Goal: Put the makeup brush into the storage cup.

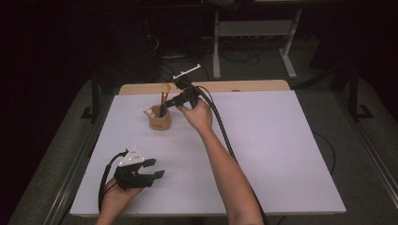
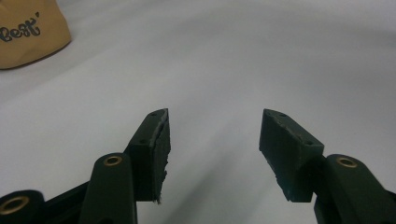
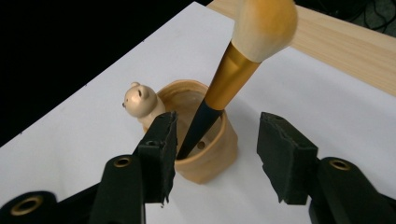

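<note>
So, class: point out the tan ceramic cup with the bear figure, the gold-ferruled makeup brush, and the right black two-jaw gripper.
tan ceramic cup (image 3: 212, 161): right gripper view, on its front wall.
gold-ferruled makeup brush (image 3: 231, 77): right gripper view, on the gold ferrule.
right black two-jaw gripper (image 3: 215, 144): right gripper view, midway between its open fingertips.

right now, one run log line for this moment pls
tan ceramic bear cup: upright on white table | gold-ferruled makeup brush: standing in cup, released | right gripper: open at cup | left gripper: open, empty
</note>
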### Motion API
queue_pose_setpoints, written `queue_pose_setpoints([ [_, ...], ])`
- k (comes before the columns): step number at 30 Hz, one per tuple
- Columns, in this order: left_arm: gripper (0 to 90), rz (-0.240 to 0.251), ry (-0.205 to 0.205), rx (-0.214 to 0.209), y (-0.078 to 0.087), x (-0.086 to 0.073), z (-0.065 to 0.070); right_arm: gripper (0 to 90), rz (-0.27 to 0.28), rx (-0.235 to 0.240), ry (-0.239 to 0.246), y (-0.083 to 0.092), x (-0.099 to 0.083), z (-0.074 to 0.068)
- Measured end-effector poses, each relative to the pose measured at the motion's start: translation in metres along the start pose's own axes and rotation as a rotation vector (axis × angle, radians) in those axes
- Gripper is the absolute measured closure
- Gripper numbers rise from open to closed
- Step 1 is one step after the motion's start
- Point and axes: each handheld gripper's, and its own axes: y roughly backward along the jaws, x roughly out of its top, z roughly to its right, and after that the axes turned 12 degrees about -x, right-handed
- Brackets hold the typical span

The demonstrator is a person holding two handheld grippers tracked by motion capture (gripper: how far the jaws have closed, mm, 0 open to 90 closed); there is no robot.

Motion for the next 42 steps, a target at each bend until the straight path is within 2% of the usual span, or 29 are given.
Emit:
queue_pose_setpoints([
  [1,42.8,0.0,0.001,0.001,0.0,0.0,0.0,45.1,-0.004,0.0,-0.014,0.004,-0.001,-0.001],
  [4,42.4,0.003,-0.005,0.002,0.001,0.0,-0.002,43.3,0.022,-0.025,0.034,0.014,-0.007,0.002],
  [7,42.0,0.017,0.018,0.0,0.0,0.0,-0.001,41.3,0.038,-0.029,0.037,0.025,-0.012,0.005],
  [12,40.6,0.008,0.004,0.005,0.001,0.001,-0.001,38.9,0.059,-0.028,0.029,0.044,-0.025,0.014],
  [20,39.4,0.017,0.017,0.007,0.002,0.001,-0.002,37.0,0.08,-0.019,0.023,0.062,-0.047,0.029],
  [23,39.1,0.019,0.019,0.006,0.002,0.002,-0.003,36.3,0.079,-0.039,0.042,0.067,-0.055,0.034],
  [25,38.9,0.02,0.023,0.004,0.001,0.002,-0.003,35.9,0.075,-0.038,0.023,0.072,-0.06,0.037],
  [26,38.9,0.022,0.012,0.001,0.001,0.002,-0.004,35.8,0.079,-0.041,0.019,0.075,-0.063,0.039],
  [28,38.7,0.016,0.017,-0.001,0.0,0.003,-0.004,35.5,0.089,-0.04,0.026,0.08,-0.068,0.044],
  [30,38.2,0.009,0.01,0.004,-0.001,0.003,-0.004,35.2,0.093,-0.053,0.03,0.087,-0.073,0.047],
  [31,37.6,0.004,0.01,0.007,-0.001,0.003,-0.004,35.0,0.099,-0.077,0.04,0.091,-0.076,0.047],
  [34,37.5,0.002,0.008,0.007,-0.001,0.003,-0.004,34.6,0.112,-0.088,0.046,0.098,-0.089,0.052],
  [35,37.5,0.001,0.008,0.007,-0.001,0.003,-0.004,34.5,0.1,-0.099,0.043,0.101,-0.092,0.054],
  [36,37.4,0.001,0.01,0.006,-0.001,0.003,-0.004,34.5,0.111,-0.104,0.046,0.103,-0.097,0.056],
  [38,37.4,0.02,0.021,0.005,-0.003,0.003,-0.003,34.2,0.117,-0.098,0.031,0.109,-0.104,0.061],
  [42,37.1,0.02,0.017,0.003,-0.003,0.004,-0.004,33.7,0.13,-0.097,0.008,0.117,-0.117,0.067],
])
